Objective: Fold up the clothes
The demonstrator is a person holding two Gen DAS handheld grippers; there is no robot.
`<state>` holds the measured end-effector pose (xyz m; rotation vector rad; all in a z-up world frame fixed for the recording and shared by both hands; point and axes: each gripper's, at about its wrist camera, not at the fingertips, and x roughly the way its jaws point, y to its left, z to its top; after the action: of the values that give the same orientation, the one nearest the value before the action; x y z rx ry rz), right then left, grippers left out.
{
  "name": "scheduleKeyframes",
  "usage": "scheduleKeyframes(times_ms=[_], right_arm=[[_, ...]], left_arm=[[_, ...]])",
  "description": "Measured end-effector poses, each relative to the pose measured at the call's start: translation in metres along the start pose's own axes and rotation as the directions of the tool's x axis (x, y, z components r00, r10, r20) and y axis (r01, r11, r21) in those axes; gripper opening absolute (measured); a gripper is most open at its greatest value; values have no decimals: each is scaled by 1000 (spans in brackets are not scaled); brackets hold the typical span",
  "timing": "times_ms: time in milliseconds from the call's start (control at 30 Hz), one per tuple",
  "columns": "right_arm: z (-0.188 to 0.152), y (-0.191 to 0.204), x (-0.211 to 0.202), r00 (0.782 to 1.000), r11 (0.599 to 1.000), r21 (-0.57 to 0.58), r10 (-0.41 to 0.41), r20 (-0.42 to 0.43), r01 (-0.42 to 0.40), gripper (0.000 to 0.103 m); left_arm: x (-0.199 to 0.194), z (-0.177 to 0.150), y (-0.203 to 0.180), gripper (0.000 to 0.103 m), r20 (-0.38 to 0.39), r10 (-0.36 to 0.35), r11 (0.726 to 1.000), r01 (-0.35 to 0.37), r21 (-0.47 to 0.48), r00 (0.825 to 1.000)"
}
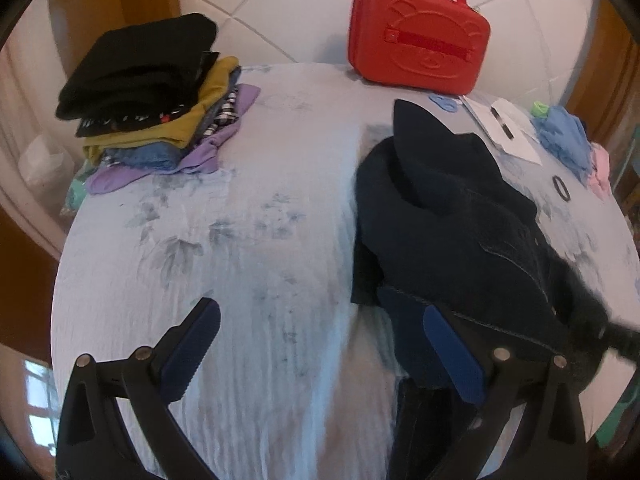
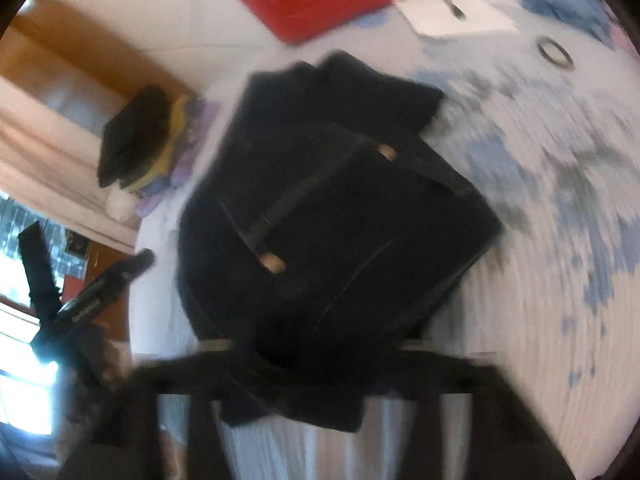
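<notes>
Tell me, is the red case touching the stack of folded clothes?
Apart. The left wrist view shows bare bedsheet between the red case and the stack of folded clothes.

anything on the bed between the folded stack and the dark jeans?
Nothing: in the left wrist view, only bare floral bedsheet separates the folded stack from the dark jeans. The red case sits farther back.

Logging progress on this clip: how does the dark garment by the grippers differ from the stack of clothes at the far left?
The dark garment is one navy piece, only partly folded, with a flap sticking up; the stack is several pieces, folded flat and layered. The garment is a single colour; the stack mixes black, mustard, denim and purple. The garment lies near the left hand-held gripper; the stack sits far off. Both rest on the floral sheet.
</notes>
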<state>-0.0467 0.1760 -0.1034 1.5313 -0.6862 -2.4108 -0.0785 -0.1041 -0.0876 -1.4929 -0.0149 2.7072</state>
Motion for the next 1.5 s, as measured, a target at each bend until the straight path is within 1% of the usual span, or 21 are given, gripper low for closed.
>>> scheduleKeyframes(times_ms=[133, 233, 367, 400, 433, 500, 533, 600, 633, 700, 767, 867, 933, 967, 1033, 1100, 1167, 1200, 1300, 1400, 1500], right_arm=[[19, 1, -31, 992, 998, -48, -28, 121, 34, 8], [37, -29, -82, 967, 997, 0, -72, 246, 74, 8], [59, -83, -149, 905, 980, 94, -198, 376, 175, 8], [62, -95, -164, 886, 972, 118, -232, 401, 201, 8], [63, -110, -181, 854, 957, 156, -288, 434, 243, 8], [66, -146, -211, 827, 938, 207, -344, 445, 279, 8], [65, -166, -221, 818, 925, 235, -376, 435, 300, 8], [65, -206, -240, 801, 895, 290, -435, 411, 338, 8], [63, -224, -244, 800, 884, 312, -453, 394, 347, 8], [63, -265, -248, 815, 869, 354, -464, 347, 345, 8], [63, -299, -242, 851, 873, 378, -430, 302, 307, 8], [63, -322, -229, 886, 885, 378, -384, 261, 273, 12], [61, -331, -221, 903, 887, 394, -353, 245, 240, 20], [57, -339, -219, 917, 890, 412, -315, 244, 195, 31], [51, -346, -215, 937, 890, 442, -245, 248, 116, 44], [42, -344, -213, 946, 891, 446, -213, 243, 87, 53], [34, -341, -214, 951, 891, 447, -198, 237, 74, 93], [30, -338, -215, 952, 892, 446, -194, 236, 71, 103], [14, -330, -221, 951, 906, 422, -155, 267, 29, 103], [-2, -320, -222, 950, 927, 375, -140, 280, 26, 103], [-15, -311, -206, 966, 945, 328, -92, 242, 8, 103]], left_arm=[[0, 0, -14, 103, -5, -19, 1000, 19, 4, 1000], [0, 1, -24, 103, -8, -34, 999, 34, -2, 999], [1, 2, -47, 103, -8, -40, 999, 40, -16, 999], [2, 2, -54, 103, -11, -41, 999, 41, -24, 999], [4, 2, -64, 103, -15, -51, 998, 50, -31, 999], [10, 3, -84, 103, -20, -64, 997, 63, -41, 998], [15, 6, -100, 103, -16, -45, 998, 44, -34, 999], [27, 11, -120, 103, -2, 27, 1000, -27, -6, 1000], [34, 15, -131, 103, 8, 76, 997, -76, 11, 997], [48, 20, -144, 103, 12, 125, 991, -125, 48, 992], [67, 26, -156, 103, -5, 157, 984, -156, 84, 988], [90, 29, -159, 103, -45, 189, 978, -183, 103, 981], [106, 29, -157, 103, -92, 177, 982, -169, 86, 980], [107, 29, -154, 103, -101, 162, 985, -156, 68, 982], [103, 28, -147, 103, -107, 137, 990, -134, 36, 985], [88, 27, -142, 103, -91, 126, 992, -125, 17, 988], [63, 20, -135, 103, -68, 111, 994, -111, 6, 991], [52, 14, -132, 103, -59, 106, 994, -106, 5, 993], [28, -6, -125, 103, -54, 98, 995, -97, 10, 994], [17, -34, -115, 103, -80, 84, 996, -86, -19, 993], [15, -64, -110, 103, -106, 14, 995, -24, -98, 994]])
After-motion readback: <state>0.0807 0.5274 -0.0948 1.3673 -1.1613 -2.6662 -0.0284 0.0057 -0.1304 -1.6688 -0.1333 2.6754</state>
